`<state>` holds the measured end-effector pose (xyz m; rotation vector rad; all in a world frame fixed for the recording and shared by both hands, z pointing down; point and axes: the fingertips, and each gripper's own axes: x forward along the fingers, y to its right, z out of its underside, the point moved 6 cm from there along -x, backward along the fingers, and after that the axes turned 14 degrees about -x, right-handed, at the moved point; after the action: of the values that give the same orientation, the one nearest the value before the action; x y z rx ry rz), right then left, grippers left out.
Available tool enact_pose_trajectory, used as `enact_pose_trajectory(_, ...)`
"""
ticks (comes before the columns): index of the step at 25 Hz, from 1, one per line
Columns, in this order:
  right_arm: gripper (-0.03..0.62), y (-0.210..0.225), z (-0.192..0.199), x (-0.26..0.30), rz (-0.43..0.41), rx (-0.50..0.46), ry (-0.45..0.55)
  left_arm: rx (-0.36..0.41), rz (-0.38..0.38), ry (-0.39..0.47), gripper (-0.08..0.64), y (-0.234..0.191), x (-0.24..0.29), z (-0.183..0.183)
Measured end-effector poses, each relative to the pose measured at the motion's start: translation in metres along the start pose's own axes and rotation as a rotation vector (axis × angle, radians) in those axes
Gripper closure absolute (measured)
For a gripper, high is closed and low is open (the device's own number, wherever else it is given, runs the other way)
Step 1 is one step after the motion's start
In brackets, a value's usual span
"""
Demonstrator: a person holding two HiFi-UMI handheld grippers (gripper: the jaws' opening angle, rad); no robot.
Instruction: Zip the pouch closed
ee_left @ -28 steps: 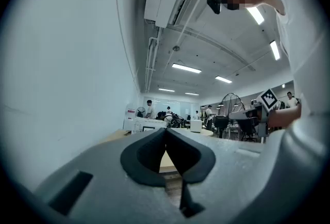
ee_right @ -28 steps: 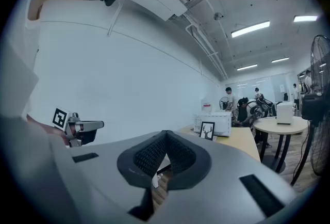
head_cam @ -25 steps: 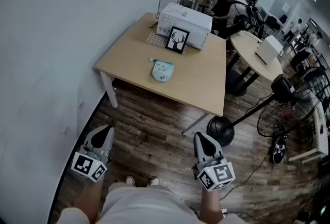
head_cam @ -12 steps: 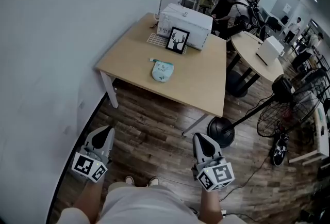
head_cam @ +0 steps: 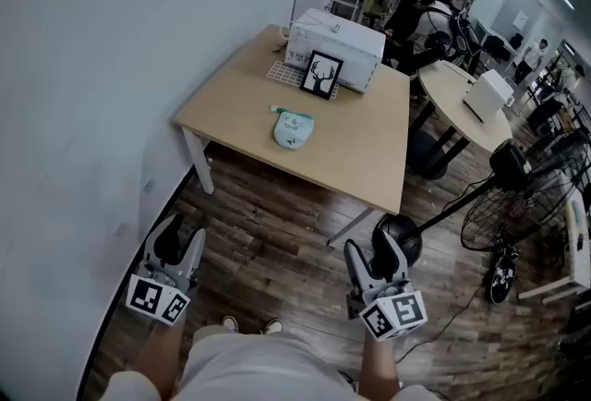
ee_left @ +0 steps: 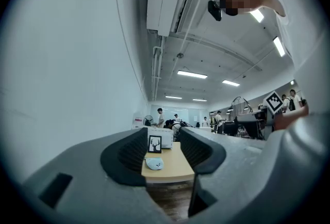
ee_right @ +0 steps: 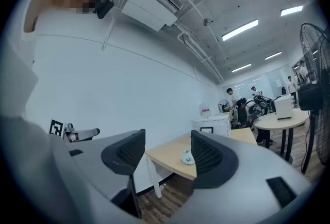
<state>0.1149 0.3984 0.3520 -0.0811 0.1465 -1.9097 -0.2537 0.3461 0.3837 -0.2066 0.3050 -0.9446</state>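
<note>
A small pale blue pouch (head_cam: pixel 293 129) lies flat near the front middle of a light wooden table (head_cam: pixel 360 159). It shows far off between the jaws in both gripper views, as the pouch (ee_left: pixel 154 164) and the pouch (ee_right: pixel 188 158). My left gripper (head_cam: pixel 169 246) hangs low at the left, well short of the table, its jaws opening with nothing between them. My right gripper (head_cam: pixel 380 251) is held low at the right over the wooden floor, jaws opening and empty too.
On the table's far side stand a white box (head_cam: pixel 334 42) and a framed deer picture (head_cam: pixel 319 76). A floor fan's round black base (head_cam: pixel 399 236) sits by the table's right front leg. A round table (head_cam: pixel 462 94) and several people are beyond. A white wall (head_cam: pixel 102 66) runs along the left.
Both grippers' jaws have parted from shut. The right gripper has shifted slightly forward toward the fan base. The head view has drifted a little.
</note>
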Motion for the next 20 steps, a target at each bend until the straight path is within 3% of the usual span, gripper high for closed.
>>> enact_pose_trajectory(5,0.285,0.013,0.006,-0.001,-0.006,0.018,-0.017,-0.024,-0.057,0.035,0.163,-0.003,0.005,0.003)
enact_pose_trajectory(8,0.245,0.022,0.014,-0.004,0.001,0.033,-0.026,-0.026,-0.078,0.035,0.100,0.001,0.011,0.009)
enact_pose_trajectory(11,0.213,0.033,0.025,-0.008,0.014,0.049,-0.032,-0.023,-0.078,0.027,0.081,0.006,0.018,0.015)
enact_pose_trajectory(20,0.212,0.044,0.048,0.017,-0.006,0.089,-0.059,-0.026,-0.124,-0.015,0.081,-0.009,0.027,0.026)
